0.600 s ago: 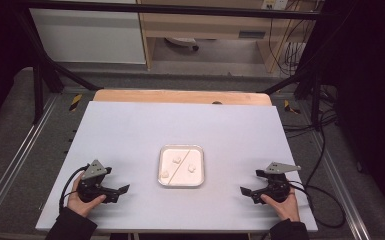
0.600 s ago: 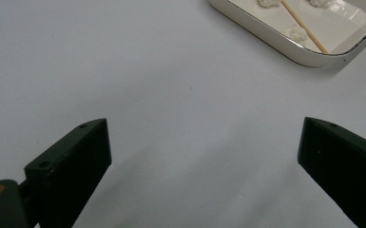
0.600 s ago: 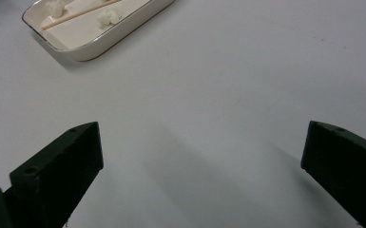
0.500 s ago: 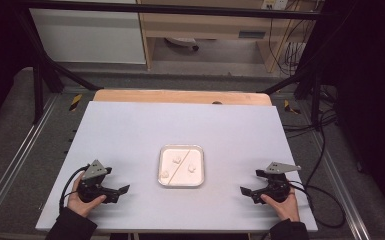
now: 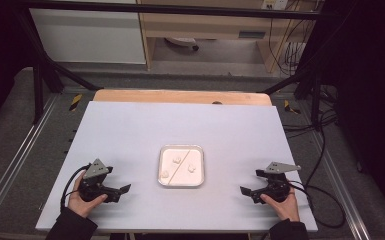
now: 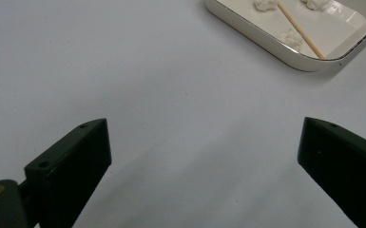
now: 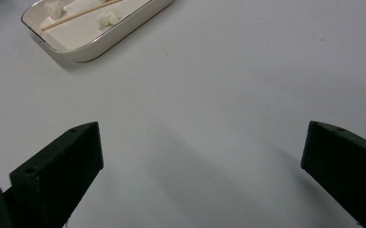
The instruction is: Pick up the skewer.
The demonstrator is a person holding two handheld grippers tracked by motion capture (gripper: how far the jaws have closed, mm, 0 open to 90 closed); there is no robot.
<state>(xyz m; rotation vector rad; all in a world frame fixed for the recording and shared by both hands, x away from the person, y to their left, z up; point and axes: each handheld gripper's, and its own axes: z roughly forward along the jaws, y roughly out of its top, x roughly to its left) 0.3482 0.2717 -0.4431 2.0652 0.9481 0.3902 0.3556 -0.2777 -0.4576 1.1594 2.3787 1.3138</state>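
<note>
A white square tray (image 5: 181,146) sits mid-table, holding three small white lumps (image 5: 177,160) and a thin wooden stick (image 5: 182,155) laid across it. My left gripper (image 5: 122,190) rests on the table to the tray's left, held by a hand, open and empty. My right gripper (image 5: 244,190) rests to the tray's right, also open and empty. In the left gripper view the left gripper (image 6: 204,128) has its jaws spread wide over bare table, with the tray (image 6: 266,45) ahead at upper right. The right gripper (image 7: 200,129) is equally wide open, and its view has the tray (image 7: 104,50) at upper left.
The pale tabletop (image 5: 180,125) has a wooden strip (image 5: 180,97) along its far edge. Metal rails (image 5: 17,165) run along both sides. Cables (image 5: 325,192) trail off the right edge. Shelving stands beyond the table.
</note>
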